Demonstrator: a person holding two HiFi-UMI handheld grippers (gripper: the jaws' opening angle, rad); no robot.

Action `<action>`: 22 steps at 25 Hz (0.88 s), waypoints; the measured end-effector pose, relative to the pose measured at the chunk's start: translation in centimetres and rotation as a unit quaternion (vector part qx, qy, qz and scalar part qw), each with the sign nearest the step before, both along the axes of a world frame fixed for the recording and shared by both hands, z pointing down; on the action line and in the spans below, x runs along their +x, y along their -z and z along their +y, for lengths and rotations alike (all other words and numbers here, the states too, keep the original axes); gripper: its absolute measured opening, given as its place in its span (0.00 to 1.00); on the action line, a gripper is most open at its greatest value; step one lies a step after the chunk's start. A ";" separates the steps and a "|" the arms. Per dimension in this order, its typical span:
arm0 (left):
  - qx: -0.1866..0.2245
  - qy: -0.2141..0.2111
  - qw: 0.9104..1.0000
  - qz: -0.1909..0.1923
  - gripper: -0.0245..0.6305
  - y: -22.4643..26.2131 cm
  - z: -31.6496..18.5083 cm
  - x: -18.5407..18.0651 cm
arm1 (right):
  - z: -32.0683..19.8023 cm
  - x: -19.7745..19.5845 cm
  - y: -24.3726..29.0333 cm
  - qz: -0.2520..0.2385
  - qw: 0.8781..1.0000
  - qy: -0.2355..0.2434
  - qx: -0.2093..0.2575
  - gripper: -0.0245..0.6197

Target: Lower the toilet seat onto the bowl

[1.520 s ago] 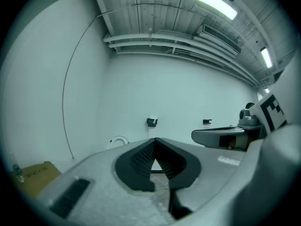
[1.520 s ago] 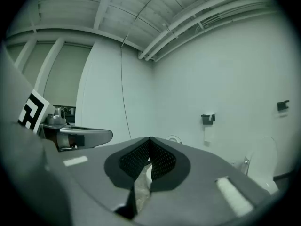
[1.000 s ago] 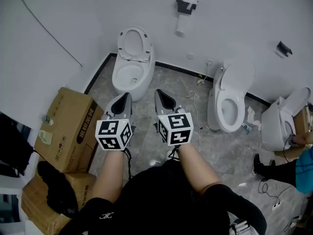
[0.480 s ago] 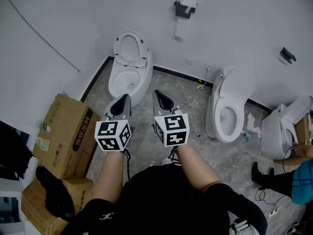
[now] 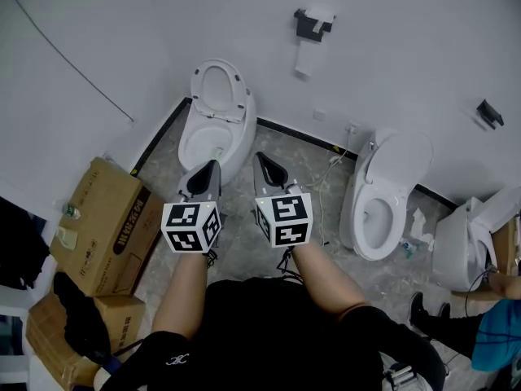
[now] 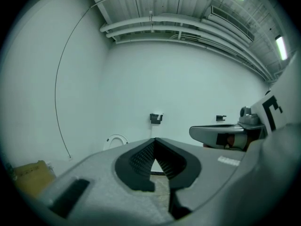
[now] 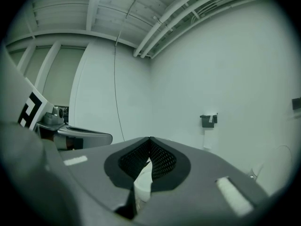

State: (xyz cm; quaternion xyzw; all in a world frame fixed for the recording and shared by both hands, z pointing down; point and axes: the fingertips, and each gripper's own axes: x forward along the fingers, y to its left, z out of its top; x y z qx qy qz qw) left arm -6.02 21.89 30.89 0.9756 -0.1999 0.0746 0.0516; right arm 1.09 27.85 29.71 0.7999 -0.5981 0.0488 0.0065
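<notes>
Marbled floor (image 5: 319,160) bears cardboard boxes (image 5: 98,226) beside the toilet (image 5: 210,141), its seat (image 5: 218,88) upright.

Plain white walls (image 5: 407,23) are meeting a grey marbled tile floor (image 5: 240,210) along a black skirting strip (image 5: 293,133). Brown cardboard boxes (image 5: 102,218) are sitting at left. Ceiling strip lights (image 6: 281,47) are glowing.

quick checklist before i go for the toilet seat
1. Seat raised, ready to lower: ok
2. Bowl rim free of things: ok
3. Left gripper empty: ok, jaws shut
4. Right gripper empty: ok, jaws shut
5. A gripper at the seat: not ok, both hang short of the toilet
6. Box out of the way: ok, off to the left
</notes>
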 end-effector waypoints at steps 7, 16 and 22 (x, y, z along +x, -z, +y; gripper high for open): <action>-0.007 0.019 1.000 -0.002 0.05 -0.8 -0.7 1.2 | -0.8 1.0 -0.4 0.002 1.000 0.021 0.000 0.05; -0.012 0.025 1.000 -0.003 0.05 -1.9 -3.0 1.9 | -3.4 1.9 -1.5 0.000 1.000 0.025 -0.004 0.05; -0.016 0.023 1.000 0.003 0.05 -2.6 -6.8 3.5 | -6.7 3.2 -2.2 0.007 1.000 0.022 -0.008 0.05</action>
